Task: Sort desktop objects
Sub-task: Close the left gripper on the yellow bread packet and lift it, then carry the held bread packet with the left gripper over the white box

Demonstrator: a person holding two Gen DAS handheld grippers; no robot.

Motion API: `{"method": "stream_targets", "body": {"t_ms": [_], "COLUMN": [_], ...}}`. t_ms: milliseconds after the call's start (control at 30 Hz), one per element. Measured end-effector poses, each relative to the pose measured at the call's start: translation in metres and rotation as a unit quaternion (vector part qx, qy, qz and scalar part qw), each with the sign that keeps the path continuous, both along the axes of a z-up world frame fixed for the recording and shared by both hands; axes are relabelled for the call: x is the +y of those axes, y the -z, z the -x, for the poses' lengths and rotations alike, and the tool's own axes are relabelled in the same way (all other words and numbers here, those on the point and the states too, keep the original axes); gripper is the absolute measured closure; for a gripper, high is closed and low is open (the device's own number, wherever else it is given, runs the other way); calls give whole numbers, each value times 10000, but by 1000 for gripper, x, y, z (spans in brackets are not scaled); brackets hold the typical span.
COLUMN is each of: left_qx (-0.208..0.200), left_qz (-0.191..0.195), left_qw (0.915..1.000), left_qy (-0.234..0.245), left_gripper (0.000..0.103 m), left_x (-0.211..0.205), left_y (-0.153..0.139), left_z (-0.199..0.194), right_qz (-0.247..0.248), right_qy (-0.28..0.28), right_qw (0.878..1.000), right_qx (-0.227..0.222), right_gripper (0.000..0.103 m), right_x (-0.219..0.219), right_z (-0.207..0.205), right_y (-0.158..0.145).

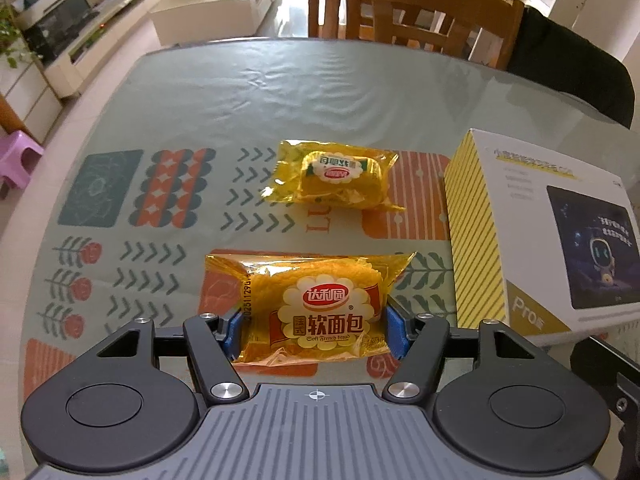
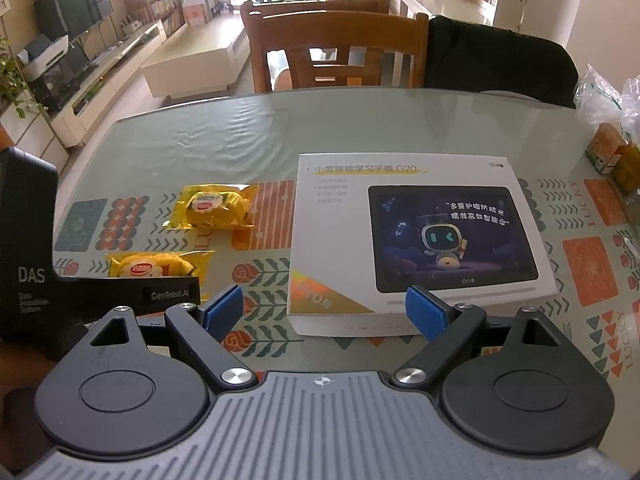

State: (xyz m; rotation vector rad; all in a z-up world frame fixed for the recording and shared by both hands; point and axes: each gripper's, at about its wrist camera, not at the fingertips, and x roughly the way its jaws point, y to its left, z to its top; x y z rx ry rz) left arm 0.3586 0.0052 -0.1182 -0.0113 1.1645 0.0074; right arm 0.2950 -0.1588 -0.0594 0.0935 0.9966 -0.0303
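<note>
We're over the table (image 1: 320,92) with our left gripper (image 1: 316,330), its blue pads (image 1: 231,334) pressed to both sides of the near bread packet (image 1: 310,306), gripping it at 6 o'clock in the left wrist view. A second bread packet (image 1: 334,176) lies at 12 o'clock from it, apart, on the patterned cloth. The box (image 1: 536,232) stands at 3 o'clock, its yellow striped side facing us here.

From the right wrist camera we get what the left cannot give: the box (image 2: 416,236) top in full, with a tablet picture and a little robot on it, plus some bags and a carton (image 2: 606,152) at 2 o'clock by the table (image 2: 280,128) edge. Our right gripper (image 2: 324,316) hangs with fingers spread wide, holding nothing, over the box's near edge.

In this view the left gripper's black body (image 2: 28,280) at 9 o'clock covers the lower half of the held packet (image 2: 154,266); the far packet (image 2: 214,206) shows whole. The small print on the box is too blurred to read. A wooden chair (image 2: 340,44) stands behind the table.
</note>
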Motion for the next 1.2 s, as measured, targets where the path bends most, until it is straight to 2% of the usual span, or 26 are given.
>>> {"method": "stream_targets", "body": {"t_ms": [433,667,967,1200], "left_qx": [-375,-524,-569,-497], "left_qz": [-154,-146,-87,-3], "left_qw": [9989,9980,9980,9987], "left_qy": [-240,-333,-256,-61], "left_gripper": [40,40,40,40], "left_x": [6,4,6,18], "left_y": [-56,-78,-91,-89], "left_z": [66,101,147,191], "right_qz": [-196,24,48,84], "right_qy": [-225,-437,-421,-215], "right_qw": [9989,9976,9977,9984], "right_qx": [-356,-531,-527,-524], "right_gripper": [0,0,0,0], "right_x": [-3,-7,3,22], "right_z": [50,78,111,149], "right_y": [-29,-36,-37,-42]}}
